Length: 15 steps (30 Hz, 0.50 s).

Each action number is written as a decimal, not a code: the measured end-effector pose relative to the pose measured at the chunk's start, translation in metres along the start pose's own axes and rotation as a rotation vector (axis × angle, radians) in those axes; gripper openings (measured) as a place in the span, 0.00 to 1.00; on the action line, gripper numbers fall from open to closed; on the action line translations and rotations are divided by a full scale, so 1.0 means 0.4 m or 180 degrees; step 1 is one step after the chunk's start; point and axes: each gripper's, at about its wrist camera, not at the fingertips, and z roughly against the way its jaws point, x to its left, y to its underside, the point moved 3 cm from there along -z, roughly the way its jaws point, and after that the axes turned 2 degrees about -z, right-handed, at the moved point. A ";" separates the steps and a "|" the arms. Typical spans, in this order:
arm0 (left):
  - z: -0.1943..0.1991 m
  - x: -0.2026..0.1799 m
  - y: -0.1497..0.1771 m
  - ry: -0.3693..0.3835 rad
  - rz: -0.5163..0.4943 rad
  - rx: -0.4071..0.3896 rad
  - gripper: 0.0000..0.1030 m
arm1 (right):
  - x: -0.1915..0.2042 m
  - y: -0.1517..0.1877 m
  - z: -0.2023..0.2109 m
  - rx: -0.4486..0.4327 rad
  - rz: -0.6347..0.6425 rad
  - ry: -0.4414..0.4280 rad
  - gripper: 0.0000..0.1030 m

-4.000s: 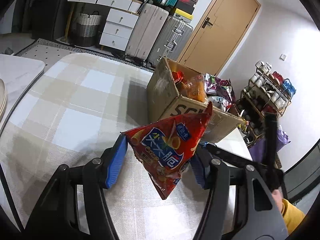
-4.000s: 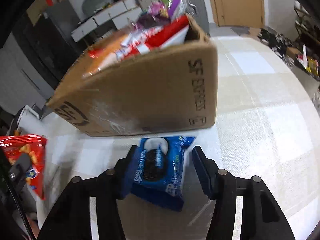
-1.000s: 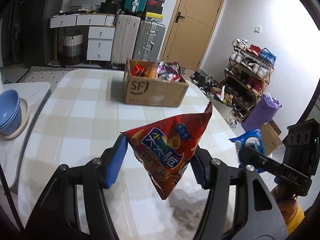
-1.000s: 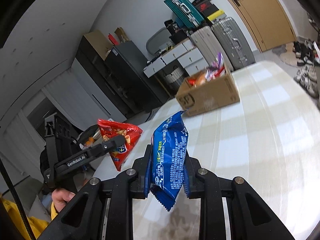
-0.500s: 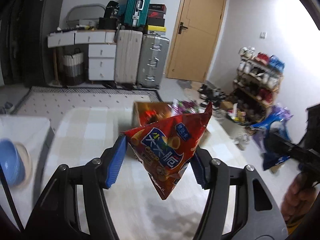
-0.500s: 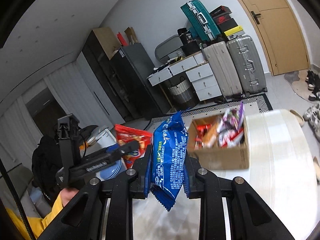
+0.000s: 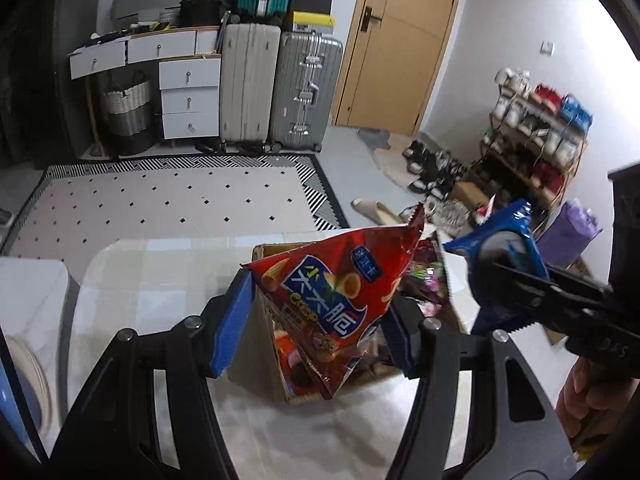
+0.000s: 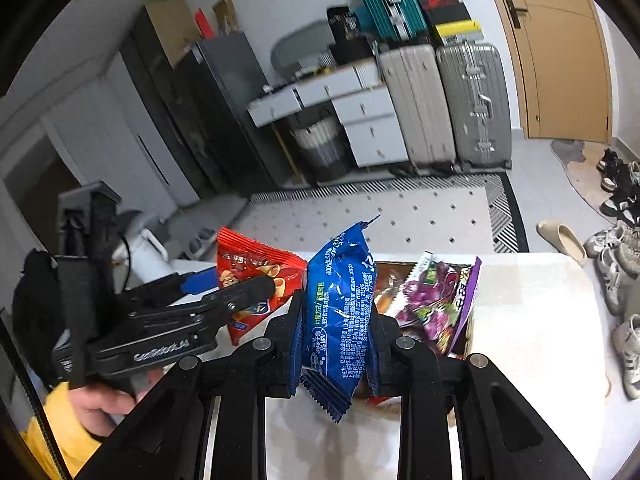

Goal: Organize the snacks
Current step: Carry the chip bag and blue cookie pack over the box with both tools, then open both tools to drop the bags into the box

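The red crisp bag [image 7: 336, 300] hangs clamped in the left tool [image 7: 316, 320], the blue cookie pack [image 8: 340, 316] pinched in the right tool [image 8: 336, 340], both tilted down over the cardboard box [image 7: 260, 360] near the table's [image 7: 160, 280] far edge. The two packets hide most of the box.

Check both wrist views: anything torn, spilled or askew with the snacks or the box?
Nothing spilled or torn. The red chip bag hangs cornerwise in the left gripper; the blue cookie pack sits edge-on in the right gripper. A purple packet pokes above the cardboard box.
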 end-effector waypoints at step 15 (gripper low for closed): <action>-0.252 -0.030 -0.030 -0.0050 -0.0065 0.0322 0.57 | -0.051 0.015 -0.117 0.0191 -0.0007 0.0094 0.24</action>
